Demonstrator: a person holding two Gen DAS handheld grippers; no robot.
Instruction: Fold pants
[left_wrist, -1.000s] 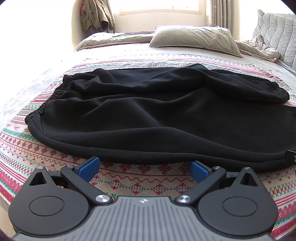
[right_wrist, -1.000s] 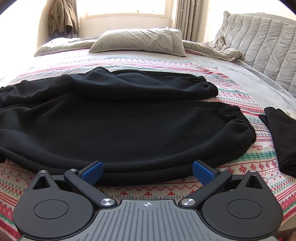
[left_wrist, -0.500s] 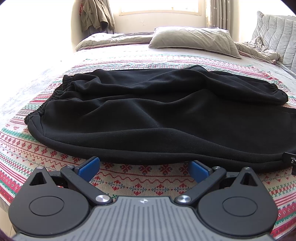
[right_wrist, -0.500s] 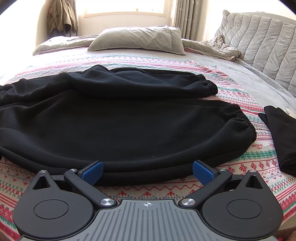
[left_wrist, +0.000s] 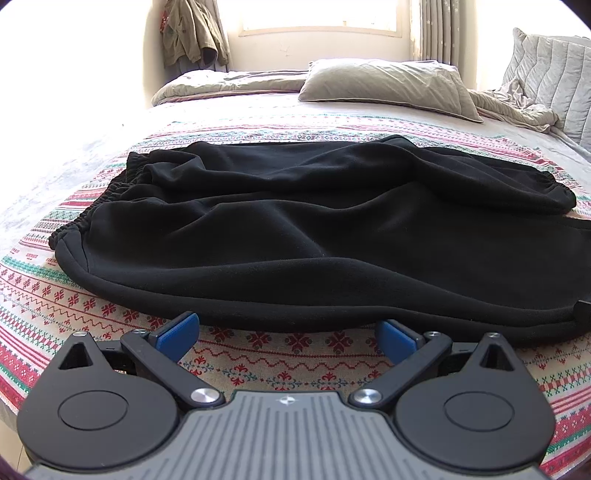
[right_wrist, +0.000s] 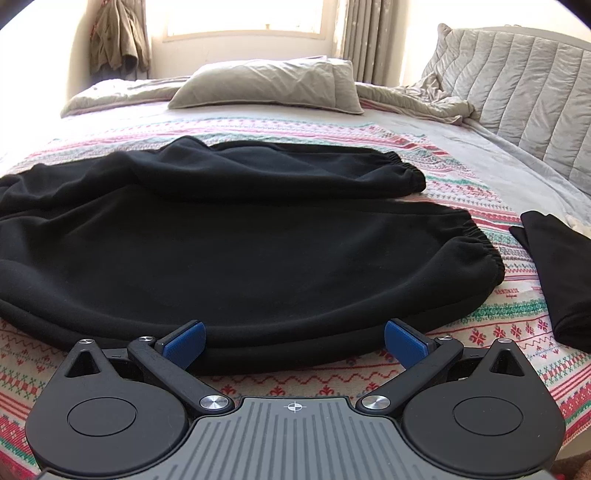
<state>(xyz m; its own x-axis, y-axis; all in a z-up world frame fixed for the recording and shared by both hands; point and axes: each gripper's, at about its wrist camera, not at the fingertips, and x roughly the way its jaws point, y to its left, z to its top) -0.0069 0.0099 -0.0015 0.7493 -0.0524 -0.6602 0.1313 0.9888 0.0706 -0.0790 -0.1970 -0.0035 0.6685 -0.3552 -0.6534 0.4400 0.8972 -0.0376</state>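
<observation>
Black fleece pants (left_wrist: 295, 236) lie spread sideways on the patterned bedspread (left_wrist: 66, 295), elastic waistband (left_wrist: 110, 195) at the left, two cuffed legs running right. The right wrist view shows the same pants (right_wrist: 258, 240) with the leg cuffs (right_wrist: 476, 243) at the right. My left gripper (left_wrist: 288, 338) is open, its blue pads just short of the pants' near edge. My right gripper (right_wrist: 293, 341) is open too, its pads at the near hem of the front leg, nothing between them.
A second folded black garment (right_wrist: 554, 273) lies at the right on the bedspread. Grey pillows (left_wrist: 384, 85) and a rumpled blanket (right_wrist: 417, 99) sit at the back, a quilted headboard (right_wrist: 517, 85) to the right. Clothes (left_wrist: 192, 33) hang by the window.
Both grippers have crept slightly forward toward the pants' near edge. The pants lie as before and both grippers stay open.
</observation>
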